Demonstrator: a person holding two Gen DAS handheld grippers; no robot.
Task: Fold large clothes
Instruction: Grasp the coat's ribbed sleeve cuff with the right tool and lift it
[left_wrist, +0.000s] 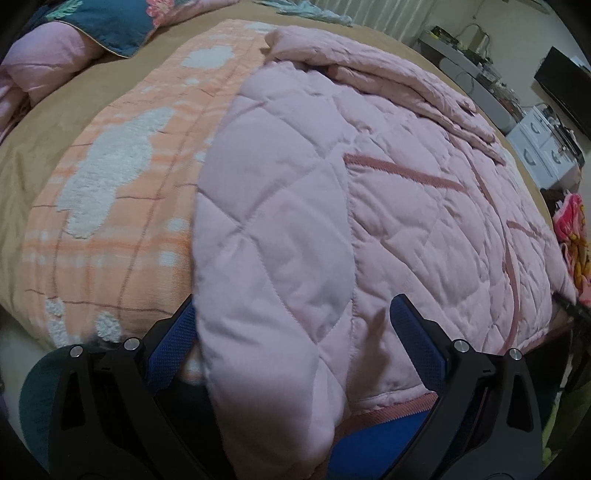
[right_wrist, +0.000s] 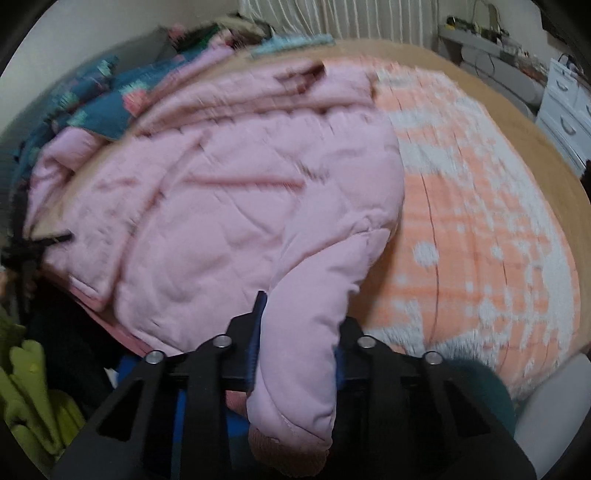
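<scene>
A pink quilted jacket (left_wrist: 369, 184) lies spread on an orange and white blanket (left_wrist: 110, 184) over the bed. In the left wrist view, my left gripper (left_wrist: 295, 336) stands open and wide, straddling a puffy fold at the jacket's near edge. Its left finger is half hidden behind the fabric, and the right pad (left_wrist: 413, 332) rests just clear of it. In the right wrist view, the jacket (right_wrist: 203, 206) sits left of the blanket (right_wrist: 480, 240). My right gripper (right_wrist: 299, 343) is shut on the jacket's sleeve (right_wrist: 306, 295), whose ribbed cuff hangs down below the fingers.
A teal floral quilt (left_wrist: 110, 22) and pink bedding are piled at the head of the bed. White drawers (left_wrist: 543, 147) and a grey desk stand past the bed's far side. Green cloth (right_wrist: 29, 387) lies at the lower left. Tan sheet (right_wrist: 535, 147) borders the blanket.
</scene>
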